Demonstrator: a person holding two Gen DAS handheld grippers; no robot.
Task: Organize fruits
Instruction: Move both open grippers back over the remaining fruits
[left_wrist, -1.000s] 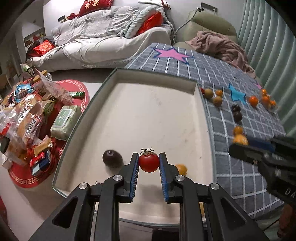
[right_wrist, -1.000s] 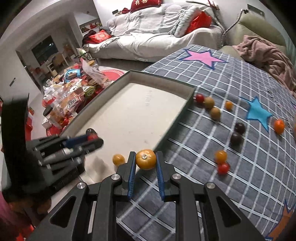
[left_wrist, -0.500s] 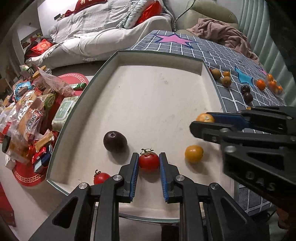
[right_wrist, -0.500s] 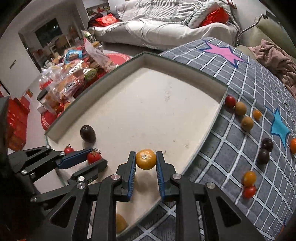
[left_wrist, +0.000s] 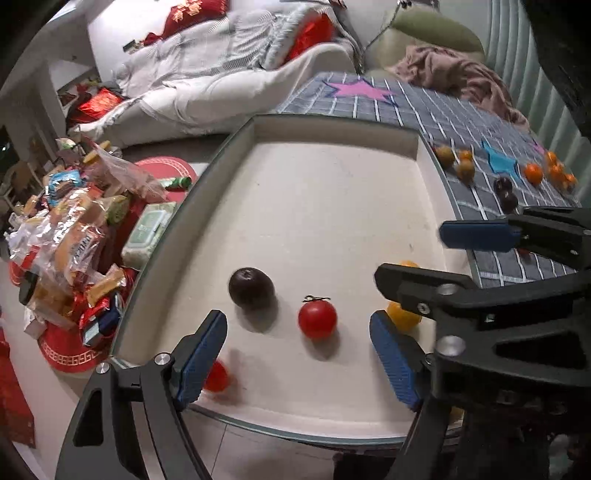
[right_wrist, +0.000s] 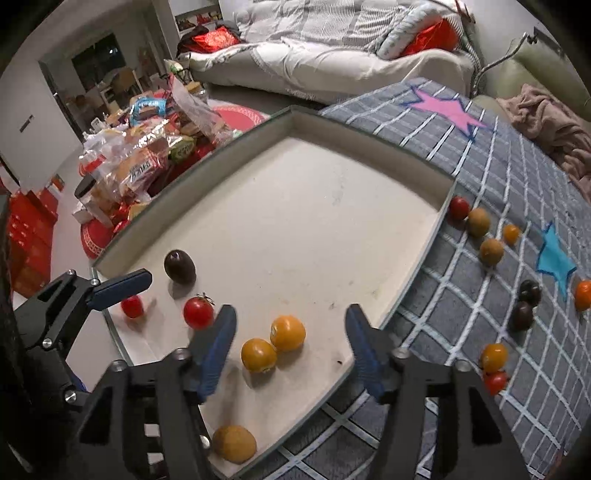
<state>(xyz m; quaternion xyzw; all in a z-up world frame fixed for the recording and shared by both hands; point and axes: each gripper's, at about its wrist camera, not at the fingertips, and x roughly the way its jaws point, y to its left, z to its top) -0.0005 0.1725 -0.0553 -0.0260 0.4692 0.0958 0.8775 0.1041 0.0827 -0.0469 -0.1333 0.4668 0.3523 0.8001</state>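
Observation:
My left gripper (left_wrist: 297, 354) is open over the near end of the white tray (left_wrist: 332, 129); a red tomato (left_wrist: 317, 319) lies on the tray between its fingers. A dark plum (left_wrist: 251, 287) and a second red tomato (left_wrist: 216, 376) lie to its left. My right gripper (right_wrist: 290, 345) is open above two yellow-orange fruits (right_wrist: 287, 332) (right_wrist: 258, 355) resting on the tray (right_wrist: 369, 144). A brown fruit (right_wrist: 234, 443) lies at the tray's near corner. The right gripper also shows at the right of the left wrist view (left_wrist: 476, 236).
Several loose fruits lie on the grey checked cloth (right_wrist: 480, 177) right of the tray: red, brown, orange and dark ones (right_wrist: 478, 221) (right_wrist: 525, 306) (right_wrist: 493, 357). Snack packets (left_wrist: 70, 236) pile on the floor left of the tray. A sofa (left_wrist: 221, 74) stands behind.
Both grippers have opened. The left one let go of the red tomato and the right one let go of the yellow-orange fruit; both fruits now lie on the tray.

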